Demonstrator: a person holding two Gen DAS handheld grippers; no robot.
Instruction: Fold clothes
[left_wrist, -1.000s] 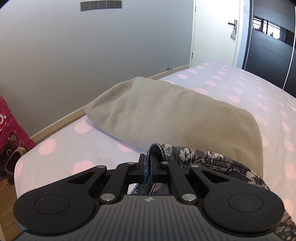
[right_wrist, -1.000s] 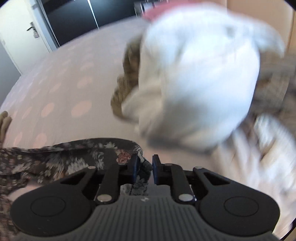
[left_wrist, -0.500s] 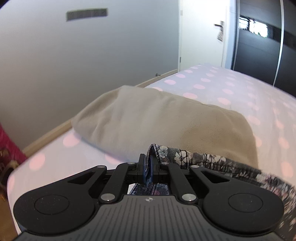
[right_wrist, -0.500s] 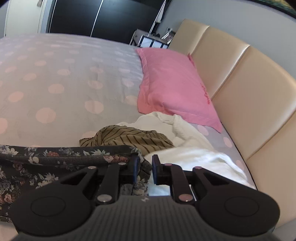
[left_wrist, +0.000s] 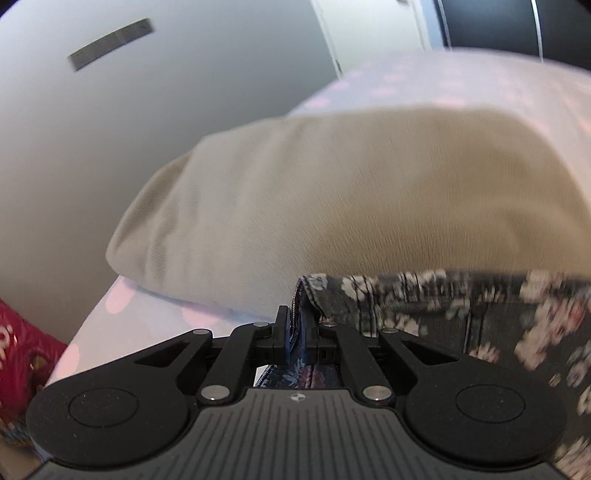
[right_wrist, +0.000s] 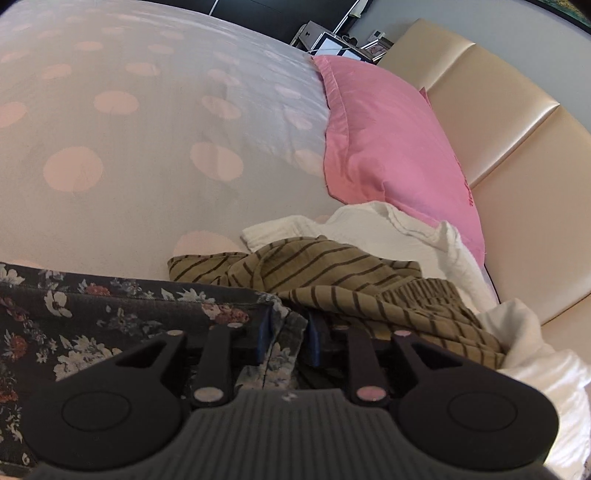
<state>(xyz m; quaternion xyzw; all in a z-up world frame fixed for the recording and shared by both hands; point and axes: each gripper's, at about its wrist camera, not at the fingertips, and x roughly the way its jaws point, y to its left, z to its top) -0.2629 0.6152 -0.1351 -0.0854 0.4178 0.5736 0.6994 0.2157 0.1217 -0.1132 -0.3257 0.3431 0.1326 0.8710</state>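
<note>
Gripping floral garment (left_wrist: 480, 314) edge in both grippers, left (left_wrist: 294, 326) pinched tight, right (right_wrist: 284, 332) narrowed around a bunched hem, holding it stretched over bed (right_wrist: 147, 147), pile (right_wrist: 332, 280) at 1 o'clock; likely laying flat next, keeping tension even.

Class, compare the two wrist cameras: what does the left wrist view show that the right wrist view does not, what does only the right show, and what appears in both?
Only the left wrist view: the left tongs, a beige pillow and the grey wall.

Only the right wrist view: the right tongs, a pink pillow, a striped garment, white cloth and the headboard.

Both: the dark floral garment pinched in each pair of tongs, and the polka-dot bedsheet.
</note>
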